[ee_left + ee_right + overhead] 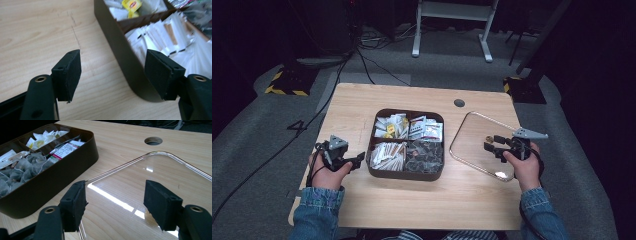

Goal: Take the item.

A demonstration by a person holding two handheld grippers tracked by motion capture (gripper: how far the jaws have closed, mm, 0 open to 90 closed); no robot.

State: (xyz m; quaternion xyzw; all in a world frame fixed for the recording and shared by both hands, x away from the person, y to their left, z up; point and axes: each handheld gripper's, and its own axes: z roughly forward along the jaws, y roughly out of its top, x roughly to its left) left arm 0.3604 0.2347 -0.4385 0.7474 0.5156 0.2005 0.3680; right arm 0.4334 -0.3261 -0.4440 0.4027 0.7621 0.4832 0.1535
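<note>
The clear lid [484,144] lies flat on the table [362,107] just right of the brown compartment box [406,174], bare wood open around its far edge. The right gripper [492,146] hovers over the lid's right side, fingers apart and holding nothing. The left gripper [360,158] points at the box's left wall, fingers also spread and empty.

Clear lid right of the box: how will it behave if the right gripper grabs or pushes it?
The clear lid looks like a rigid, glossy sheet, so probably stiff but slippery against the pads. Lying flat on the table, it would likely slide rather than tip. The right gripper hovers open over its near edge.
</note>
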